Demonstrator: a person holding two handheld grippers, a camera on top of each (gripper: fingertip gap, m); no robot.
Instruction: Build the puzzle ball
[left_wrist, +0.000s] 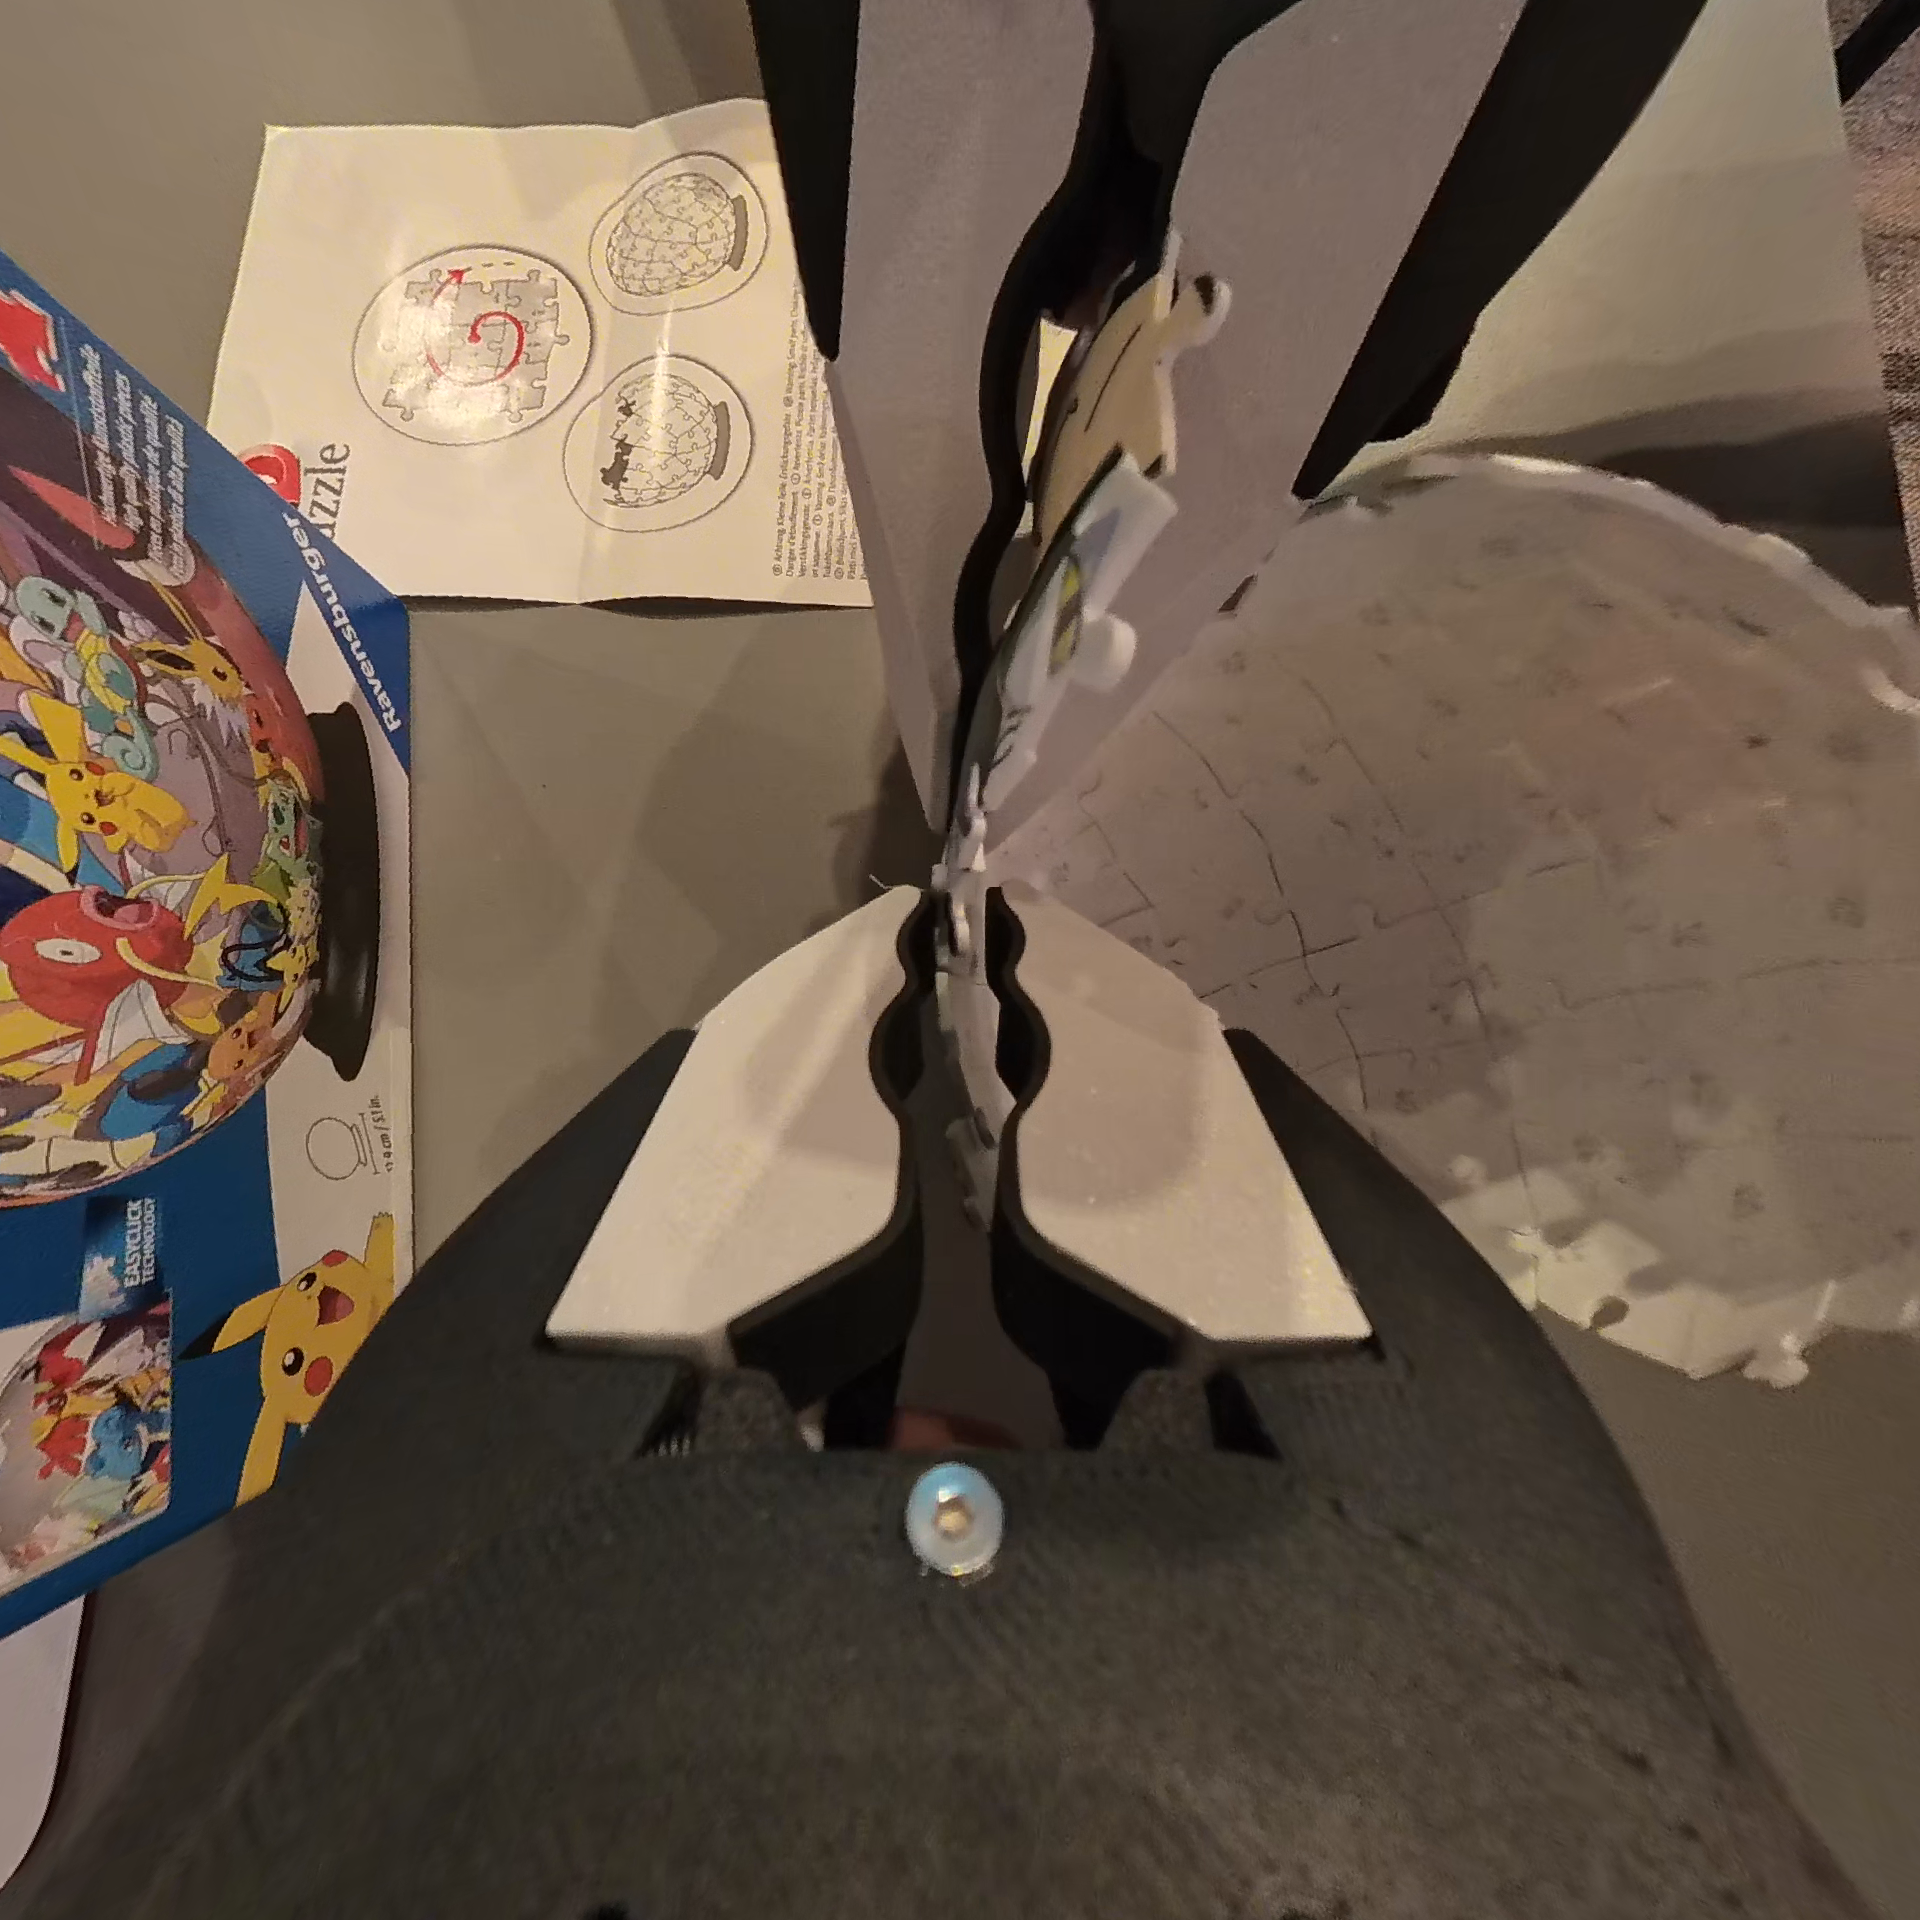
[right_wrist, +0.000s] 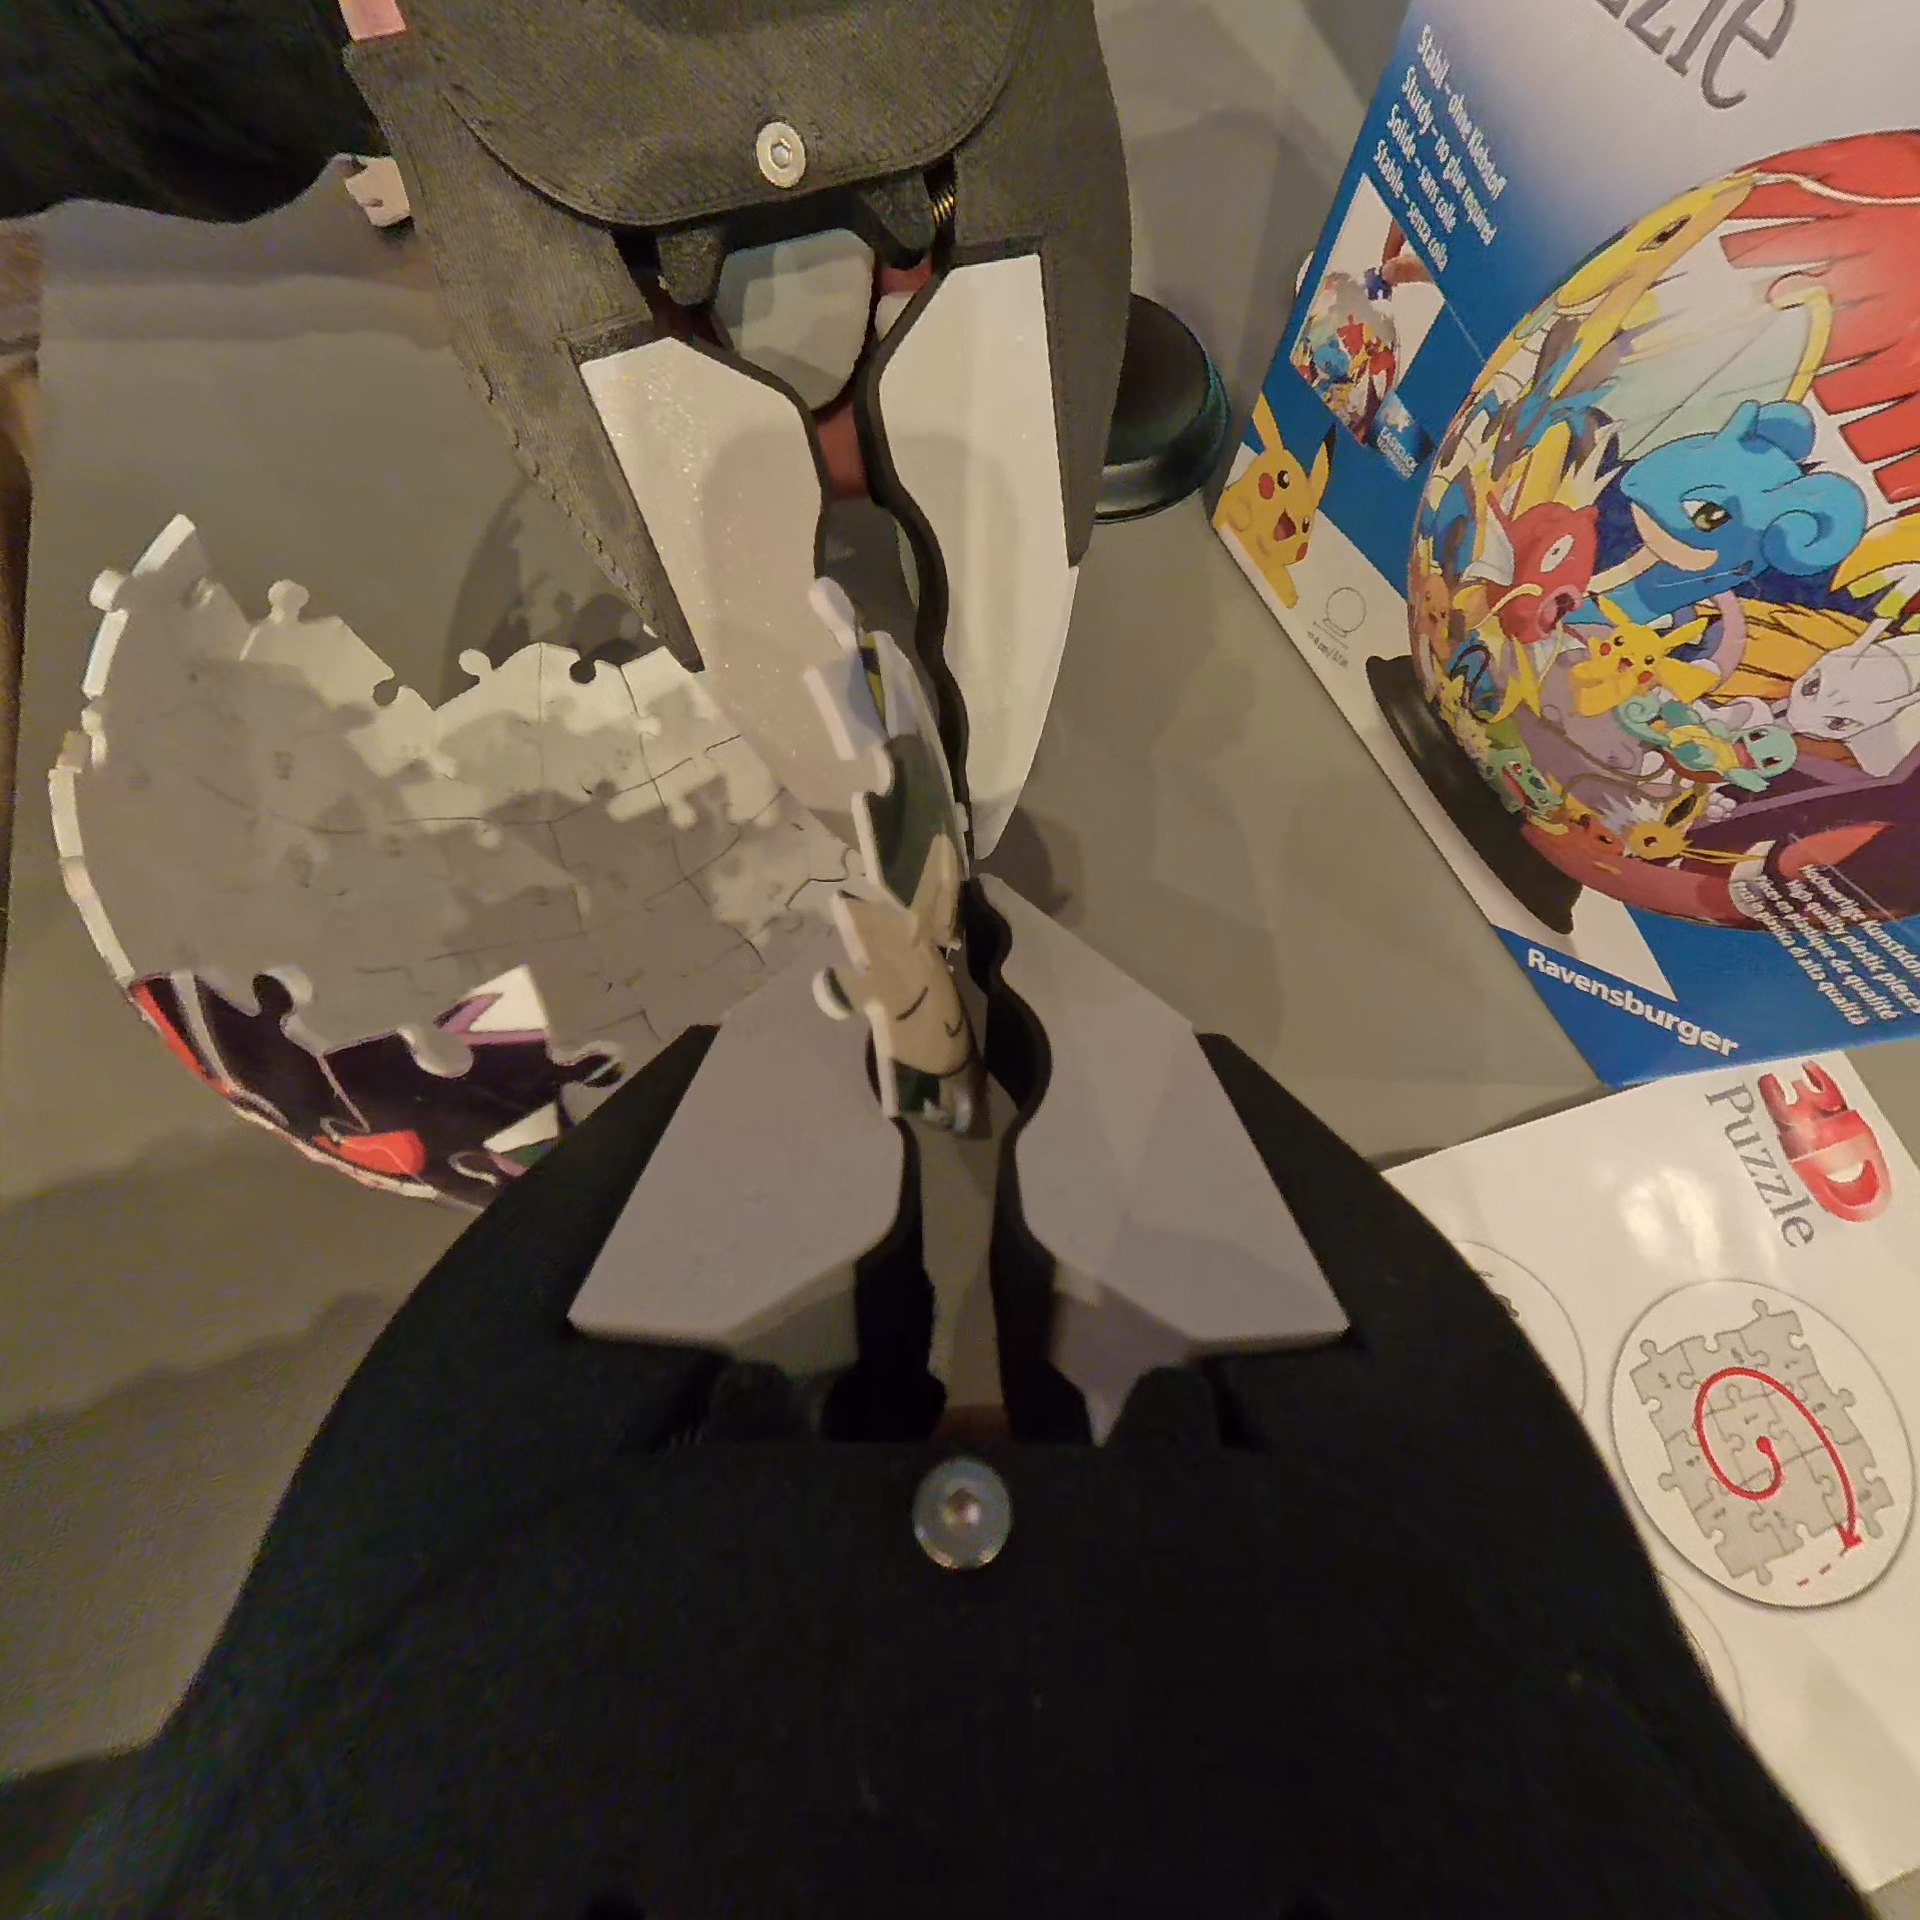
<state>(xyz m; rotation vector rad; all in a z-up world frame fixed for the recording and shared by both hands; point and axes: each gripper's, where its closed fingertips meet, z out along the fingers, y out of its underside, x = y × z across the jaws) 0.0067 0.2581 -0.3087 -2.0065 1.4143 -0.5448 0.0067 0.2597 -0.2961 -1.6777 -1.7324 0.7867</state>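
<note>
Over a plain grey table (left_wrist: 623, 831), both grippers meet on the rim of the half-built puzzle ball (right_wrist: 343, 831), a curved white plastic shell with jagged, tabbed edges that hangs open like a bowl. Its printed outer face shows only in the right wrist view, as a dark, red and purple strip along the lower edge; the left wrist view gives just the pale inner side, blurred at its far edge. The blue cardboard puzzle box (right_wrist: 1621, 520) with its colourful ball picture lies flat beside the work, cut off by the frame in both views. A white folded instruction sheet (left_wrist: 520, 364) with round diagrams lies next to the box, and a dark round stand (right_wrist: 1164, 416), half hidden behind the other tool, appears only in the right wrist view. The left gripper (left_wrist: 961, 935) is closed narrow on the shell's edge pieces. The right gripper (right_wrist: 971, 997) is pinched narrow on the same rim from the opposite side. The held strip of pieces (left_wrist: 1101, 499) runs lengthwise between the two tools, seen edge-on, so its picture is hard to read.
</note>
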